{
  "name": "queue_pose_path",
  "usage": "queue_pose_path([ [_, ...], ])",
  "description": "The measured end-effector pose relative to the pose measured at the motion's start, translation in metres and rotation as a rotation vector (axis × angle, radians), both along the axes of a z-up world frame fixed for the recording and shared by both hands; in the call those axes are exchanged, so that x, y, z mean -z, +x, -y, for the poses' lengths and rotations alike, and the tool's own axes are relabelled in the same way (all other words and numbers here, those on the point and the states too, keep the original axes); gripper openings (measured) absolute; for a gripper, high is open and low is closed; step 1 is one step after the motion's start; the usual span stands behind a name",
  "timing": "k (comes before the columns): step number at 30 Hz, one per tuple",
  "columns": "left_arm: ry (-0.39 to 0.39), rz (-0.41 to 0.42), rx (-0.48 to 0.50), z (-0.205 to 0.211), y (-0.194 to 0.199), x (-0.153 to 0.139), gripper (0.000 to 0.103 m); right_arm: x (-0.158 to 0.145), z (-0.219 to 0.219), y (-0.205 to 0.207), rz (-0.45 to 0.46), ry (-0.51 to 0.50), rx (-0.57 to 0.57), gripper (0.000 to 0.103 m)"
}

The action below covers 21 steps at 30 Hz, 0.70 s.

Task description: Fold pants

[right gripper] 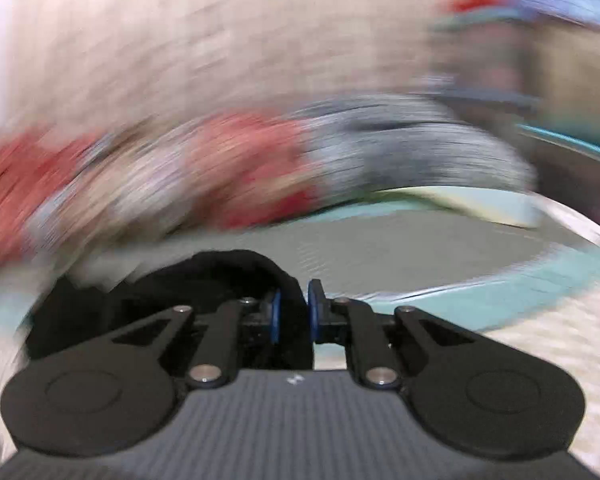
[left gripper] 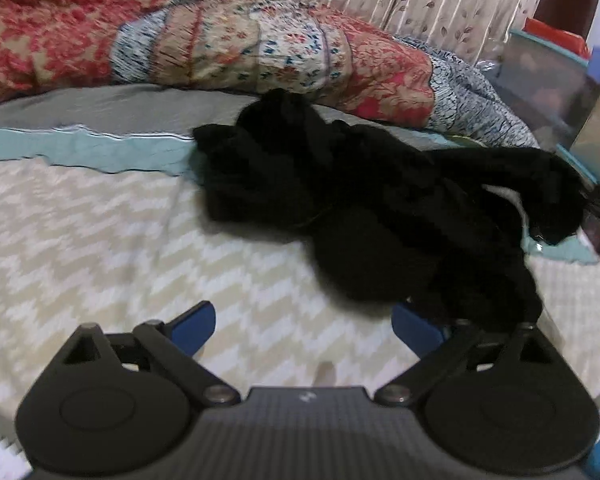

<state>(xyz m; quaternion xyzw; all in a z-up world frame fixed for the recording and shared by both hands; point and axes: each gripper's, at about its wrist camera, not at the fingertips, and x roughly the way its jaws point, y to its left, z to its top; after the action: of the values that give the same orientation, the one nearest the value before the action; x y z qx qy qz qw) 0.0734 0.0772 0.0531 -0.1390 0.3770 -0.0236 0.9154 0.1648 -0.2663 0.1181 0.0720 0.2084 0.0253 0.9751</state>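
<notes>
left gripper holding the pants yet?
No, the left gripper is wide open over the bedspread, with the black pants just beyond its fingertips.

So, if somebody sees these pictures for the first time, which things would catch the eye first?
First, the black pants, a crumpled dark heap on the pale zigzag bedspread, right of centre in the left wrist view. Behind them a red floral quilt lies bunched along the bed. In the blurred right wrist view, the right gripper is shut on black cloth, while the left gripper is wide open and holds nothing.
</notes>
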Motion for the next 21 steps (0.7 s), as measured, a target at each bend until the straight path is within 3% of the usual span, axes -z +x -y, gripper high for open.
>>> queue_pose_path([
  [1, -0.021, -0.002, 0.008, 0.004, 0.011, 0.003, 0.101, -0.001, 0.023, 0.006, -0.003, -0.004, 0.116, 0.022],
  [3, -0.038, -0.006, 0.018, 0.012, 0.028, 0.009, 0.103, 0.001, 0.047, 0.011, -0.022, -0.043, 0.211, 0.035],
  [4, -0.042, -0.012, 0.018, 0.015, 0.038, 0.013, 0.103, 0.004, 0.059, 0.009, -0.042, -0.044, 0.206, 0.040],
  [6, -0.057, -0.030, 0.004, 0.021, 0.055, 0.023, 0.101, 0.009, 0.070, -0.006, -0.062, -0.020, 0.165, 0.060],
  [7, -0.073, -0.039, -0.006, 0.023, 0.063, 0.030, 0.087, 0.009, 0.067, -0.012, -0.078, 0.004, 0.133, 0.063],
  [8, -0.094, -0.056, -0.008, 0.024, 0.071, 0.037, 0.059, 0.010, 0.062, -0.019, -0.103, 0.052, 0.089, 0.069],
  [10, -0.187, -0.080, 0.004, 0.023, 0.081, 0.046, 0.036, 0.022, 0.043, -0.034, -0.173, 0.179, -0.019, 0.078],
  [12, -0.214, -0.064, -0.025, 0.022, 0.078, 0.041, 0.026, 0.035, 0.028, -0.041, -0.237, 0.262, -0.100, 0.080],
  [13, -0.190, -0.050, -0.021, 0.025, 0.074, 0.034, 0.022, 0.040, 0.014, -0.038, -0.275, 0.295, -0.134, 0.079],
  [14, -0.166, -0.030, -0.013, 0.026, 0.067, 0.026, 0.021, 0.048, 0.001, -0.035, -0.312, 0.321, -0.169, 0.066],
  [15, -0.139, -0.007, -0.005, 0.027, 0.058, 0.018, 0.020, 0.053, -0.008, -0.032, -0.346, 0.341, -0.210, 0.024],
  [16, -0.109, 0.021, 0.001, 0.025, 0.047, 0.006, 0.019, 0.059, -0.023, -0.029, -0.390, 0.335, -0.254, 0.013],
  [18, -0.073, 0.080, -0.001, 0.013, 0.019, -0.018, 0.019, 0.053, -0.040, -0.034, -0.411, 0.295, -0.247, 0.013],
  [21, -0.132, 0.168, -0.037, -0.028, -0.037, -0.058, 0.016, 0.001, -0.028, -0.048, -0.245, 0.389, -0.279, 0.012],
])
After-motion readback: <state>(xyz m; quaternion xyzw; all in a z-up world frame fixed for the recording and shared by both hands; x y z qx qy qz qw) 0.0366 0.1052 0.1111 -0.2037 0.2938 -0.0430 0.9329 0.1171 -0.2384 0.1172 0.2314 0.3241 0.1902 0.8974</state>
